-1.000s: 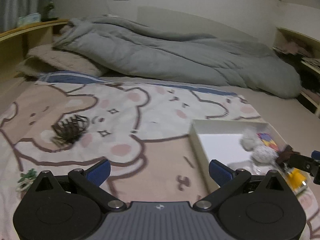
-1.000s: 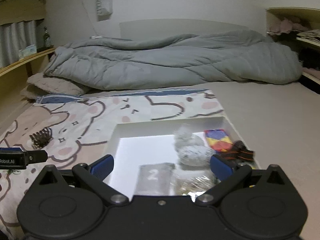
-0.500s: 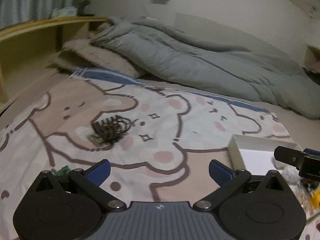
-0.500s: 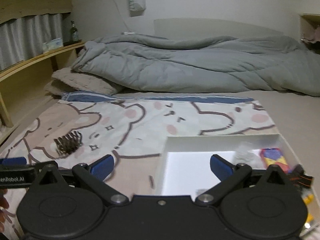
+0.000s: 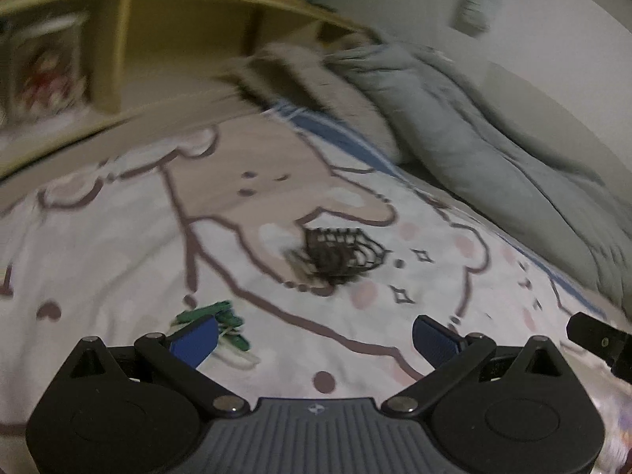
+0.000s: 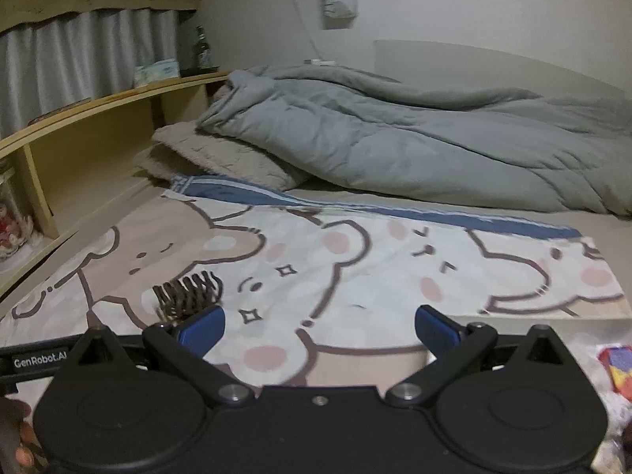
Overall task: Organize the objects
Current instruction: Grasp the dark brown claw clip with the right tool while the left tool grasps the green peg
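The left tongs (image 5: 316, 335) are spread wide with nothing between their blue pads (image 5: 195, 339), hanging low over a bear-print blanket (image 5: 118, 245) that covers the bed. Just past the left pad, touching the blanket, lies a small bunch of green clips (image 5: 221, 316). Further out, toward the middle of the blanket, rests a dark brown claw hair clip (image 5: 339, 252), lying on its side with its teeth fanned upward. This view is blurred, so finer detail of both is hard to read.

The right tongs (image 6: 318, 326) are likewise spread and empty, pointing across the same blanket. The hair clip (image 6: 189, 288) shows just beyond their left pad. A white tray (image 6: 553, 322) sits at the blanket's near right corner; only its far rim and a multicoloured item (image 6: 618, 367) inside are clear. The black bar of the left tongs (image 6: 35, 361) crosses the lower left edge, and fingertips (image 6: 19, 430) of a hand show below it.

Beyond the blanket's far edge lie a rumpled grey duvet (image 6: 414, 146) and a beige pillow (image 6: 221, 158), with a wooden shelf (image 6: 98, 118) along the left side of the bed.
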{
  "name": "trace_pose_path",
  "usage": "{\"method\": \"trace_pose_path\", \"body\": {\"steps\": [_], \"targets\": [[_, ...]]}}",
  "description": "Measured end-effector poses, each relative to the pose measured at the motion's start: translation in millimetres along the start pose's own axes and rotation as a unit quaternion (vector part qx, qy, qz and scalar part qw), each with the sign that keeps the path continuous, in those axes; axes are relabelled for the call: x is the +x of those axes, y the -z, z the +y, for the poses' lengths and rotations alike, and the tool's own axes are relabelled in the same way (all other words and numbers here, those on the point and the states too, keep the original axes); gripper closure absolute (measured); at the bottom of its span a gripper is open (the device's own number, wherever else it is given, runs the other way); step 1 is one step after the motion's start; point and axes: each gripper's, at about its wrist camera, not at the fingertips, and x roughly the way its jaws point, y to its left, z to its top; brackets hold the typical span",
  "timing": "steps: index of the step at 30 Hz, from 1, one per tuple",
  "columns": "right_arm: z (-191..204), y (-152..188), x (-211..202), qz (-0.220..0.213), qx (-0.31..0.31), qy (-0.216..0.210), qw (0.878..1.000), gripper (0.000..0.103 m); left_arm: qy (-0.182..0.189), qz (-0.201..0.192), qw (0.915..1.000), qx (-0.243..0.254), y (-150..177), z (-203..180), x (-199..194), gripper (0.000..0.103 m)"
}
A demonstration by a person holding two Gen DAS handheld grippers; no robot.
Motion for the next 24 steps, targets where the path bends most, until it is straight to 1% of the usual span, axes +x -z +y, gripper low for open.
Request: {"method": "trace_pose_path", "body": {"steps": [3, 6, 8, 10, 13, 15, 17, 19, 20, 22, 23, 24], "targets": [[10, -5, 16, 0.003, -0.007, -0.012, 1.0, 0.0, -0.016, 0.014, 0.9986, -0.047, 0, 14, 10, 0.0], [21, -10, 34, 0.006, -0.014, -0.023, 1.0, 0.0, -0.033, 0.025, 0.9951, -0.09, -1, 29, 20, 0.001], [30, -12, 45, 0.008, -0.019, -0.034, 0.999, 0.0, -0.044, 0.027, 0.9926, -0.11, -1, 38, 25, 0.005], [38, -15, 58, 0.014, -0.021, -0.046, 0.999, 0.0, -0.052, 0.033, 0.99, -0.127, -2, 45, 30, 0.007], [50, -17, 78, 0.022, -0.013, -0.067, 0.997, 0.0, -0.054, 0.042, 0.9867, -0.147, -1, 53, 37, 0.012], [60, -18, 92, 0.028, -0.016, -0.073, 0.997, 0.0, -0.056, 0.05, 0.9842, -0.16, 0, 58, 41, 0.014], [74, -17, 106, 0.037, -0.033, -0.077, 0.996, 0.0, -0.06, 0.058, 0.9801, -0.18, 1, 65, 45, 0.018], [86, -15, 118, 0.046, -0.057, -0.085, 0.994, 0.0, -0.066, 0.071, 0.9724, -0.212, 2, 75, 50, 0.02], [92, -14, 124, 0.05, -0.068, -0.09, 0.992, 0.0, -0.068, 0.075, 0.9683, -0.228, 3, 80, 52, 0.023], [105, -11, 136, 0.055, -0.09, -0.099, 0.989, 0.001, -0.065, 0.074, 0.9636, -0.249, 4, 88, 53, 0.026], [110, -10, 140, 0.057, -0.099, -0.102, 0.988, 0.001, -0.063, 0.073, 0.9615, -0.257, 3, 91, 54, 0.028], [116, -9, 145, 0.057, -0.111, -0.105, 0.987, 0.006, -0.059, 0.071, 0.9591, -0.268, 3, 94, 54, 0.03]]}}
